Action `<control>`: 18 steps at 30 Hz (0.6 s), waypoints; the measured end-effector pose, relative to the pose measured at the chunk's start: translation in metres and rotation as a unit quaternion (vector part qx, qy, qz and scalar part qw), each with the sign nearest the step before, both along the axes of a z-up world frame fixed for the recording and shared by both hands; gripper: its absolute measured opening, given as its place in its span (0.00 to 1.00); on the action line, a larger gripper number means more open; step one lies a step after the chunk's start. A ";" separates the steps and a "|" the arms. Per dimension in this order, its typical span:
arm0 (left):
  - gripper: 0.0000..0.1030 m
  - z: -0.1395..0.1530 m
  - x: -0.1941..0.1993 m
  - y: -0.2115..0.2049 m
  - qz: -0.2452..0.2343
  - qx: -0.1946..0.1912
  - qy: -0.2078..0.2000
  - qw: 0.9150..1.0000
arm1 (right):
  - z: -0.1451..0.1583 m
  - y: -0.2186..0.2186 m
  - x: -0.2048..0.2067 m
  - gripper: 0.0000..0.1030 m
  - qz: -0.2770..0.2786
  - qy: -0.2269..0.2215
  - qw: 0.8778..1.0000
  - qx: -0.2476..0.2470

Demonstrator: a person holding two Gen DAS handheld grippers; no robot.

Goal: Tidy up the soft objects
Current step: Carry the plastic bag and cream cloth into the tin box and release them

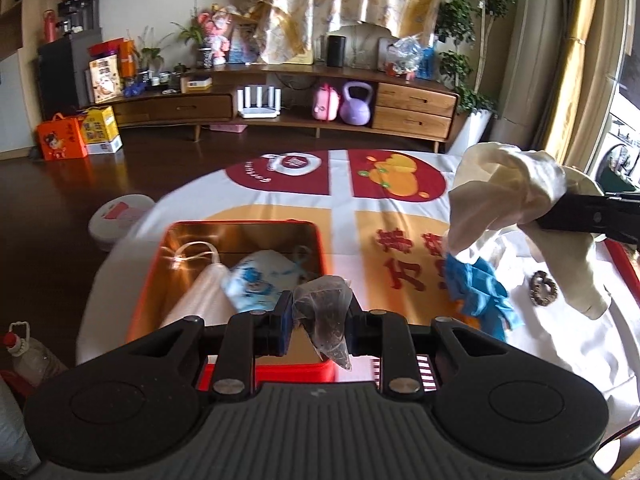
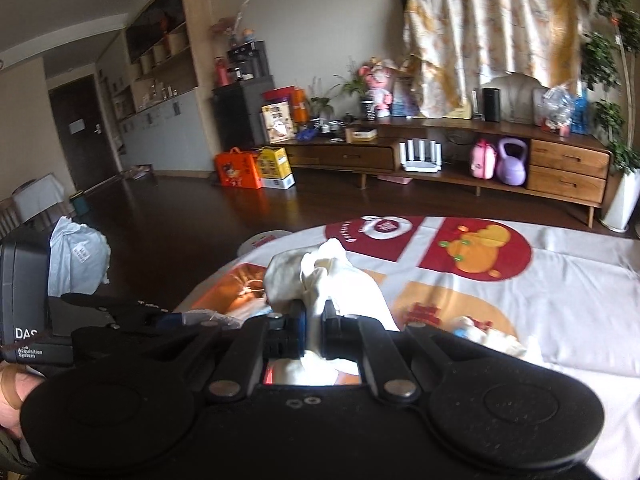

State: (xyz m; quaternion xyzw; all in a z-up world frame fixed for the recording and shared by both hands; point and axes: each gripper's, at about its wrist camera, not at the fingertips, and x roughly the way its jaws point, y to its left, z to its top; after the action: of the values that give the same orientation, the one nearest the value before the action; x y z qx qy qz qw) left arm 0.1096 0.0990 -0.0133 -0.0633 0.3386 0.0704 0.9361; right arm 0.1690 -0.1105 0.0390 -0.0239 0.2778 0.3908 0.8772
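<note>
The only writing that reads cleanly is on the body of the left claw seen from the right wrist view: "DAS" above "Acquisition System" in white on black. The cloth (image 1: 340, 200) covering the surface carries red characters on an orange patch and curved white lettering on a dark red patch, both too blurred to make out.

The left claw (image 1: 320, 320) is closed on a small see-through mesh pouch (image 1: 326, 316), pyramid-shaped, with dark contents and a pointed end hanging down. It hangs above the near edge of an orange tin (image 1: 176, 264) with a shiny gold inside, which stands on the surface. In the tin lie a white face mask with ear loops (image 1: 200, 292) and a blue-and-white printed mask (image 1: 260, 276).

The right claw (image 2: 314, 332) is pinched narrow on a cream-white cotton glove (image 2: 324, 276), soft and crumpled, its fingers drooping. In the left wrist view the glove hangs above the right part of the surface, over a blue rubber glove (image 1: 480, 292) lying on a white cloth. Just beside that lies a brown patterned scrunchie (image 1: 543, 287).
</note>
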 end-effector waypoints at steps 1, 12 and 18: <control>0.24 0.001 -0.001 0.006 0.004 0.000 -0.001 1.000 | -0.001 0.008 0.000 0.06 0.005 0.000 1.000 -0.002; 0.24 -0.004 0.000 0.051 0.028 0.014 0.013 0.999 | -0.012 0.076 0.013 0.06 0.035 0.008 0.999 -0.017; 0.24 -0.015 0.009 0.073 0.040 0.021 0.031 0.998 | -0.029 0.105 0.024 0.06 0.043 0.020 0.998 -0.031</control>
State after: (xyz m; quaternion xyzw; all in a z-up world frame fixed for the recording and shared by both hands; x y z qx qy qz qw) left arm 0.1190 0.1719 -0.0286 -0.0550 0.3629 0.1170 0.9228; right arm 0.1929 -0.0055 0.0105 -0.0546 0.3061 0.4196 0.8528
